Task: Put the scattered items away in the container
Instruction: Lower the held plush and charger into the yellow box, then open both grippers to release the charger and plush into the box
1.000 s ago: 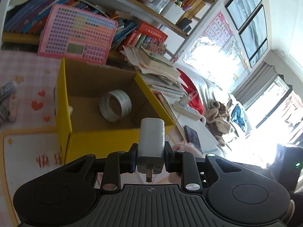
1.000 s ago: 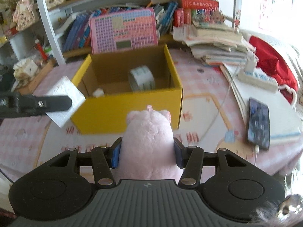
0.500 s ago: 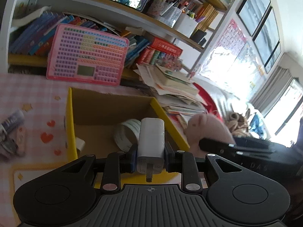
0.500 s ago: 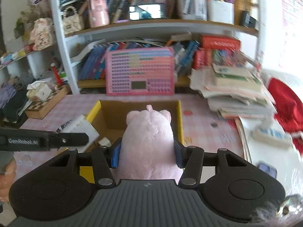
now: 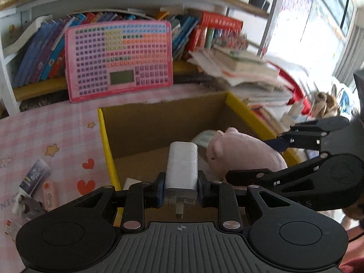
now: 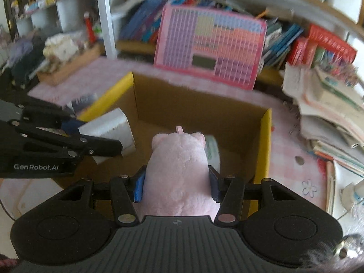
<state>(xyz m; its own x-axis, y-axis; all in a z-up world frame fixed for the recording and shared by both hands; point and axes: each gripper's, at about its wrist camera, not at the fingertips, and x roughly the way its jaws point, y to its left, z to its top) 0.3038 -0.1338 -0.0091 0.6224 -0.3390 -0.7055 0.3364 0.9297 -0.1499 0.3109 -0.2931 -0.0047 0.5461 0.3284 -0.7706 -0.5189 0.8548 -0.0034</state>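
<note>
Left wrist view: left gripper (image 5: 181, 190) clamps a white charger (image 5: 182, 170) above the yellow box (image 5: 107, 145); tube (image 5: 34, 177) lies on the bench (image 5: 45, 127). Right wrist view: right gripper (image 6: 176, 187) grasps a pink plush pig (image 6: 178, 170) over the box's open interior; tape roll (image 6: 212, 151) inside.

A tape roll (image 5: 203, 137) lies in the box (image 5: 107, 141), behind the charger (image 5: 182, 170) and plush pig (image 5: 243, 157) held above it.

"GenRobot.AI" stands in white on the side of the left claw (image 6: 100, 146). Left of that claw, letters "NIC" show on the bench (image 5: 34, 122).
</note>
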